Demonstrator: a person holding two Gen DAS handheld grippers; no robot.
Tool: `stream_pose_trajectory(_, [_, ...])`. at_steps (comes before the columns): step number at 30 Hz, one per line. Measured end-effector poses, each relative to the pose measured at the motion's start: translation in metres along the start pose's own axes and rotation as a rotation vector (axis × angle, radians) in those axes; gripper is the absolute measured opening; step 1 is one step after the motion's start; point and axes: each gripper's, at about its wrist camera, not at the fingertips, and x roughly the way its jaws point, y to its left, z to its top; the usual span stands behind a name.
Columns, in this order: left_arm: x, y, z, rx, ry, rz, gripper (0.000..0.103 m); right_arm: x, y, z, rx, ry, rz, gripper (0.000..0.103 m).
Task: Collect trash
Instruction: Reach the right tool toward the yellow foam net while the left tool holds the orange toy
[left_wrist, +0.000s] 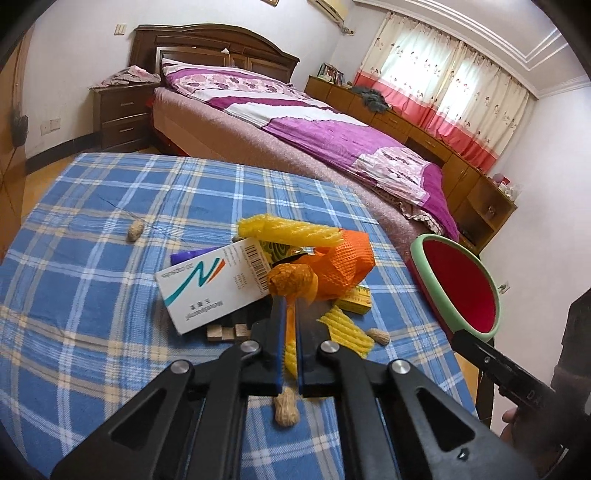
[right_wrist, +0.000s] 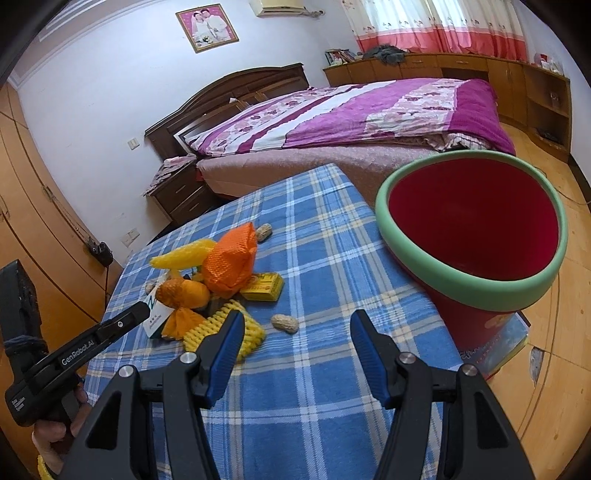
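Observation:
A heap of trash lies on the blue checked tablecloth (left_wrist: 92, 295): a white medicine box (left_wrist: 207, 291), a yellow foam net (left_wrist: 291, 230), an orange foam net (left_wrist: 343, 266), a small yellow box (left_wrist: 354, 299) and a peanut (left_wrist: 380, 336). My left gripper (left_wrist: 290, 301) is shut on an orange wrapper (left_wrist: 291, 278) at the heap's near side, with orange film pinched between its blue pads. In the right wrist view the left gripper (right_wrist: 142, 314) comes in from the left to that orange wrapper (right_wrist: 183, 291). My right gripper (right_wrist: 297, 325) stands open over the cloth, nothing between its fingers.
A red bin with a green rim (right_wrist: 406, 236) stands tilted at the table's right edge on a flat box (right_wrist: 511, 332). More peanuts (left_wrist: 136, 229) (left_wrist: 286, 406) lie scattered. A second yellow net (right_wrist: 221, 328) lies near my right gripper. A bed (left_wrist: 295, 122) fills the room behind.

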Motion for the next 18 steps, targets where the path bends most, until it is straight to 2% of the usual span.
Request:
stream_pose_trajectory(12, [-0.015,0.023,-0.004,-0.029,-0.007,0.047,0.002,0.012,0.026,-0.004,-0.054,0.038,0.039,0.063])
stream_pose_trajectory(18, [-0.005,0.022,-0.002,-0.027,0.039,0.028,0.003,0.015,0.032,-0.006,-0.06,0.043,0.047,0.063])
